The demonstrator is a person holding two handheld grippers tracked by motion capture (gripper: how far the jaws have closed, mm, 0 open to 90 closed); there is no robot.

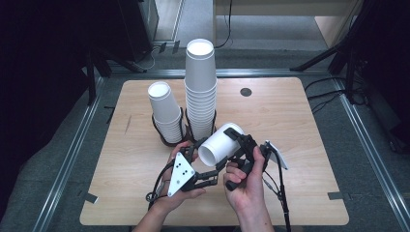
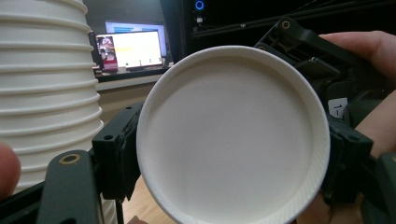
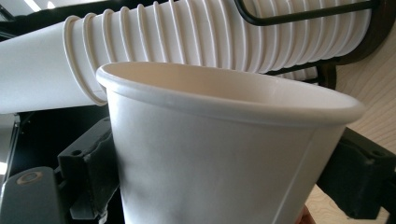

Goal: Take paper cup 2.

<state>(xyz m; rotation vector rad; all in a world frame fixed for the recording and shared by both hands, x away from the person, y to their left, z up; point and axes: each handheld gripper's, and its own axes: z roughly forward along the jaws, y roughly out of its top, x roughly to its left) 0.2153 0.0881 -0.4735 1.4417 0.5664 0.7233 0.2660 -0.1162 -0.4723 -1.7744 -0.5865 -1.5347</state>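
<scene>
A single white paper cup (image 1: 218,144) lies tilted over the table's front middle, held between both grippers. Its base (image 2: 233,140) faces the left gripper view, and its open rim points toward the stacks. My left gripper (image 1: 209,163), under a grey three-cornered plate, is shut on the base end, with pads touching both sides (image 2: 231,163). My right gripper (image 1: 232,142) is closed across the cup's side wall (image 3: 210,163), a pad (image 3: 93,177) against each flank. Part of the right gripper and its hand (image 2: 317,56) sit behind the cup.
Two stacks of white cups stand in black wire holders just behind the hands, a short one (image 1: 164,113) and a tall one (image 1: 200,87). A small black disc (image 1: 245,92) sits on the wooden table (image 1: 300,145) at the back right.
</scene>
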